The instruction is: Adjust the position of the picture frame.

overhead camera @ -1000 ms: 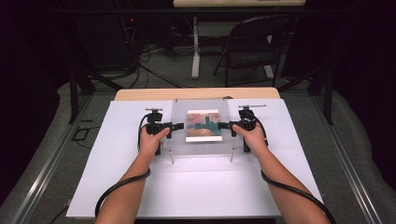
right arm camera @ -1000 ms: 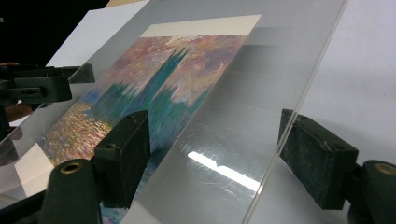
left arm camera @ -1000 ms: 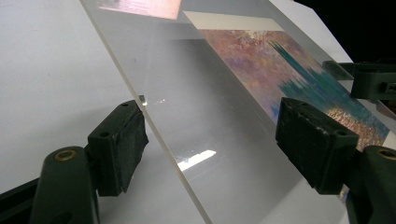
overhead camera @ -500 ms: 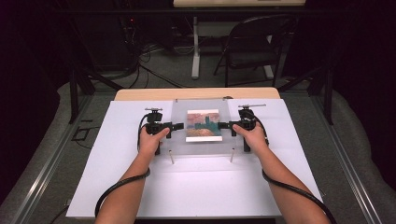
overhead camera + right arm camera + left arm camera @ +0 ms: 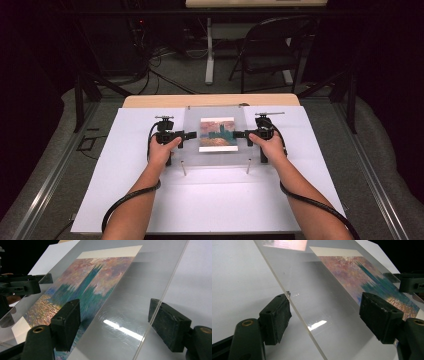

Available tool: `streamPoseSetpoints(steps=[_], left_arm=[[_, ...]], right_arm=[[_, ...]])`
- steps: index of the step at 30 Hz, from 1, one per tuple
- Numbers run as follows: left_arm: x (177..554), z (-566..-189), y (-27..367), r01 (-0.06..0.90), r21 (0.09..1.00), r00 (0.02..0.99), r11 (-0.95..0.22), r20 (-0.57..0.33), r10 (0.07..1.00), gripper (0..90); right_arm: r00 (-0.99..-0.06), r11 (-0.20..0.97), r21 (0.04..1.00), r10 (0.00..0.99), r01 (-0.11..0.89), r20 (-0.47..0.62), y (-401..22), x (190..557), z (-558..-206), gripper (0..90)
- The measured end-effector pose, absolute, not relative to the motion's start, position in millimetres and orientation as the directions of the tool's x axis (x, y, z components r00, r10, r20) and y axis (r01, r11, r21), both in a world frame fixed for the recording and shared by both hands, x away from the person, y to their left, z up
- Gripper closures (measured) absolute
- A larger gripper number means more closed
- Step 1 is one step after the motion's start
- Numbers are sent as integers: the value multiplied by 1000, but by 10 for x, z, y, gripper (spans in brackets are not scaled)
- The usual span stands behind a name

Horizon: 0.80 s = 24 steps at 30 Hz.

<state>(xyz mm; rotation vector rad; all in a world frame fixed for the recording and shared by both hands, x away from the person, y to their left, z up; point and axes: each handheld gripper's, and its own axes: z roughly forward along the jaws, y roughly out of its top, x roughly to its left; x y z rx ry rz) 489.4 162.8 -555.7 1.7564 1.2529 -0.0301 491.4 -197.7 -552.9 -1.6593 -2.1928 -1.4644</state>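
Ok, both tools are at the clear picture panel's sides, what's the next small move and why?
Probably shut both tools. The left tool and right tool each straddle a side edge of the clear acrylic panel holding the colourful painted print. In both gripper views a gap shows between pad and panel, so neither tool grips it yet.

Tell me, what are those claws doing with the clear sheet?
Left claw, right claw: open, astride clear panel edges. Picture on panel. Two pins nearby.
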Motion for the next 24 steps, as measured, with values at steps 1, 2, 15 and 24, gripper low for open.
streamPoseSetpoints(steps=[1,2,15,24], left_arm=[[4895,-5558,1630,746,666,477,-30,-502,722,255],[4895,-5558,1631,746,666,478,-30,-502,721,256],[4895,-5546,1640,740,672,489,-41,-495,718,260],[4891,-5540,1638,738,674,492,-44,-491,719,261]], right_arm=[[-433,-8,648,737,762,518,-1978,4914,-5529,259],[-434,-12,651,737,759,519,-1977,4913,-5532,261],[-449,-2,666,737,746,505,-1989,4890,-5526,265],[-449,-8,669,736,743,507,-1991,4879,-5524,265]])
